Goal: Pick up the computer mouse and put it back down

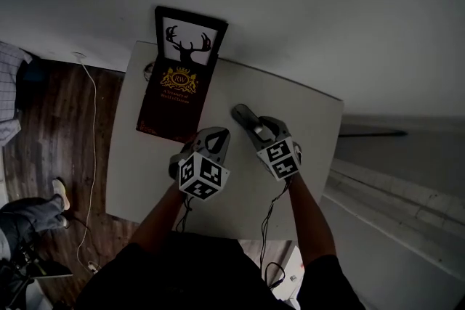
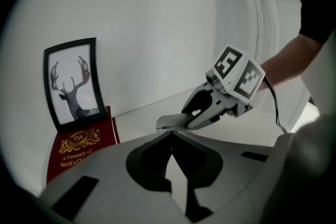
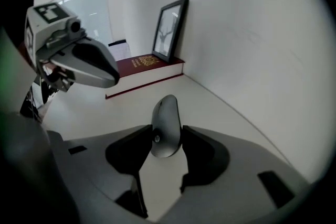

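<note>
A dark grey computer mouse point(image 3: 167, 126) sits between the jaws of my right gripper point(image 3: 166, 137), turned on its side, with both pads pressing on its flanks. In the head view the mouse point(image 1: 245, 117) sticks out ahead of the right gripper point(image 1: 251, 127) over the middle of the white table point(image 1: 312, 120). The left gripper view shows the mouse point(image 2: 169, 122) in the right gripper point(image 2: 190, 119), just off the tabletop. My left gripper point(image 1: 216, 136) hovers beside it on the left, shut and empty, its tips point(image 2: 171, 136) pointing at the mouse.
A dark red book point(image 1: 171, 102) lies flat at the table's far left. A black-framed deer picture point(image 1: 187, 40) leans against the white wall behind it. Wooden floor with a white cable point(image 1: 93, 156) runs along the table's left side.
</note>
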### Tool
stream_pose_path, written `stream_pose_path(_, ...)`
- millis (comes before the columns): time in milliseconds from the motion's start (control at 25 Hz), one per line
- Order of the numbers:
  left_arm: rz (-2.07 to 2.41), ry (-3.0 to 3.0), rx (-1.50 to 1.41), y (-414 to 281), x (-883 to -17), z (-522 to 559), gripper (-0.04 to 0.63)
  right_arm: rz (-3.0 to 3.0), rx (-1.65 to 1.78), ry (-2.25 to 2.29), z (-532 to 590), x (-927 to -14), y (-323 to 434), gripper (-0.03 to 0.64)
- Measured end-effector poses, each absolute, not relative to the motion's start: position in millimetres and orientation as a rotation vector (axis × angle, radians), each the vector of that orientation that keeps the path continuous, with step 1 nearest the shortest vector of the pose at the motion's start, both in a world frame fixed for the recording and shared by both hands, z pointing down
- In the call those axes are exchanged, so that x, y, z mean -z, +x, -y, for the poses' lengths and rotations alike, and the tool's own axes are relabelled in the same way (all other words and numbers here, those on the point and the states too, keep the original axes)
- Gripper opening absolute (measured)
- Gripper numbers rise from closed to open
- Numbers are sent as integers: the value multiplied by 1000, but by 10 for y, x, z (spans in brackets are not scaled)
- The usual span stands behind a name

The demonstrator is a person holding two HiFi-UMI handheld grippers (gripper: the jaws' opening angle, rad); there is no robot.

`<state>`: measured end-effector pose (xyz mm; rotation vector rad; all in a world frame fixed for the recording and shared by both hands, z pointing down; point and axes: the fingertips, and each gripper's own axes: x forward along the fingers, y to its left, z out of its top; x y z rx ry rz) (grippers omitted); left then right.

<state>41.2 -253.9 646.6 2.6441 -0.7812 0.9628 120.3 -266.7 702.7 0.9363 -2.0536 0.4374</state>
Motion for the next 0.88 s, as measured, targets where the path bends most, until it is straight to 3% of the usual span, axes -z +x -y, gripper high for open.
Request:
stream_pose_path(160,662,2729,-1187,548,-6605,2516,16,2084,-290,911,2462,-6901,1184,193)
stream_pose_path(240,568,2763,-1203,676,-6632,2483,173,2078,-238,889,2380,-6872,1179,193)
stream_pose_path(320,473,2794,-1218,794,-6660,2443,255,2078,-186,869,2313,-6867,1179,193)
stream_pose_path(520,271,2894,-1352,917,-6831,2375,278,2057,5,768,2122,-6871,1165,193)
stream_pose_path(880,-82,2912,-1416,1073,-7063,2043,252,2025,244,635,1903,-6896,1108,192)
